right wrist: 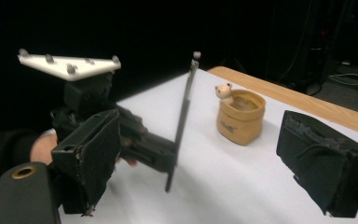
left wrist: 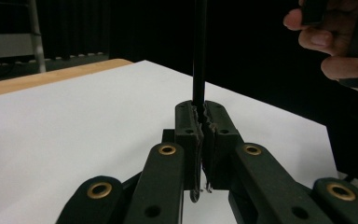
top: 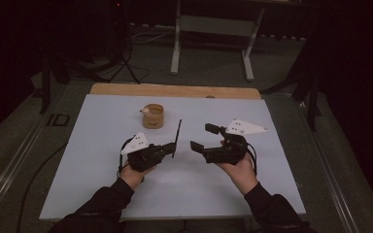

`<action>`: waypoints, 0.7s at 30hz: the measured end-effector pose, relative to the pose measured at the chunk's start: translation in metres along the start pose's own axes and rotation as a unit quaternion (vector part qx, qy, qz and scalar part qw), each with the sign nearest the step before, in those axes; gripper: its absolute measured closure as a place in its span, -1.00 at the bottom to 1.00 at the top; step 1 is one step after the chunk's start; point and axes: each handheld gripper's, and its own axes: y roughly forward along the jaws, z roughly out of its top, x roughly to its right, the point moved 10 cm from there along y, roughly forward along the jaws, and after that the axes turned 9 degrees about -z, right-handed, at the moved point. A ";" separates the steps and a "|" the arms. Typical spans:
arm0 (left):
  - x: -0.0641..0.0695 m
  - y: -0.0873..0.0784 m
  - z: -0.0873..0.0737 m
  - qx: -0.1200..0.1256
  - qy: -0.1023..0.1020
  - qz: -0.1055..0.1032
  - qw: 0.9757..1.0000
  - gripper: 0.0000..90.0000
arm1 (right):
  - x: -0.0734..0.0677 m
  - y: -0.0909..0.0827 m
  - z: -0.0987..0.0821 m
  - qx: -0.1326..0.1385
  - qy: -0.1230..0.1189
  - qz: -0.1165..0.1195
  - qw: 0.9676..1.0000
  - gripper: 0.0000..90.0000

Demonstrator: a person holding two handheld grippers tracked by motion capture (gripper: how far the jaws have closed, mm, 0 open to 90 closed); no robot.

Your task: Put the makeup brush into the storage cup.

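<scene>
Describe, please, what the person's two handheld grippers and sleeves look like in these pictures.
Both grippers are black, built of jointed links with brass-coloured rivets. The left gripper and the right gripper each carry a pale three-cornered plate studded with small knobs on top, and a dark cable loops beside each hand. The pads look like worn black rubber. The sleeves are dark.

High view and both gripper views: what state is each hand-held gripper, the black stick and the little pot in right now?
Left hand-held gripper: shut on the black stick.
Right hand-held gripper: open, holding nothing.
Black stick: clamped, roughly upright, off the table.
Tan pot: upright on the table, untouched, bear figure at its rim.
</scene>
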 end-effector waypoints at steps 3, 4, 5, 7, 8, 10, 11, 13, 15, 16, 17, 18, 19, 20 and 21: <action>0.001 0.003 0.002 0.005 -0.002 -0.003 1.000 0.91 | -0.002 0.004 0.001 -0.002 0.014 0.010 1.000 -0.68; 0.001 0.003 0.002 0.005 -0.002 -0.003 1.000 0.91 | -0.002 0.006 0.001 -0.006 0.013 0.010 1.000 -0.65; 0.001 0.005 0.003 0.005 0.003 -0.003 1.000 0.91 | -0.003 0.007 0.000 -0.007 0.008 0.005 1.000 -0.59; 0.002 0.007 0.004 0.005 0.003 -0.005 1.000 0.91 | -0.004 0.009 -0.002 -0.014 0.000 -0.005 1.000 -0.57; 0.003 0.008 0.004 0.005 0.003 -0.007 1.000 0.91 | -0.005 0.011 -0.002 -0.015 0.004 -0.002 1.000 -0.53; 0.004 0.010 0.004 0.006 0.004 -0.009 1.000 0.91 | -0.006 0.013 -0.001 -0.016 0.013 -0.005 1.000 -0.46; 0.005 0.011 0.004 0.006 0.003 -0.009 1.000 0.91 | -0.006 0.014 0.000 -0.015 0.018 -0.007 1.000 -0.43; 0.005 0.012 0.004 0.008 0.002 -0.011 1.000 0.91 | -0.006 0.015 0.000 -0.014 0.023 -0.009 1.000 -0.40; 0.005 0.013 0.005 0.011 0.000 -0.011 1.000 0.91 | -0.006 0.019 -0.001 -0.024 0.035 -0.018 0.999 -0.24; 0.006 0.014 0.005 0.013 0.003 -0.010 1.000 0.91 | -0.006 0.021 -0.002 -0.028 0.041 -0.017 0.999 -0.17; 0.006 0.014 0.005 0.012 0.002 -0.014 1.000 0.91 | -0.007 0.023 -0.003 -0.031 0.046 -0.011 0.998 -0.11; 0.006 0.014 0.005 0.013 0.006 -0.013 1.000 0.91 | -0.007 0.024 -0.005 -0.035 0.049 -0.011 0.998 -0.06; 0.006 0.014 0.005 0.013 0.006 -0.013 1.000 0.91 | -0.007 0.024 -0.005 -0.035 0.049 -0.011 0.998 -0.06; 0.006 0.014 0.005 0.013 0.006 -0.013 1.000 0.91 | -0.007 0.026 -0.006 -0.038 0.050 -0.010 0.998 -0.06; 0.008 0.015 0.006 0.013 0.011 -0.016 1.000 0.91 | -0.008 0.028 -0.006 -0.039 0.055 -0.006 0.998 0.10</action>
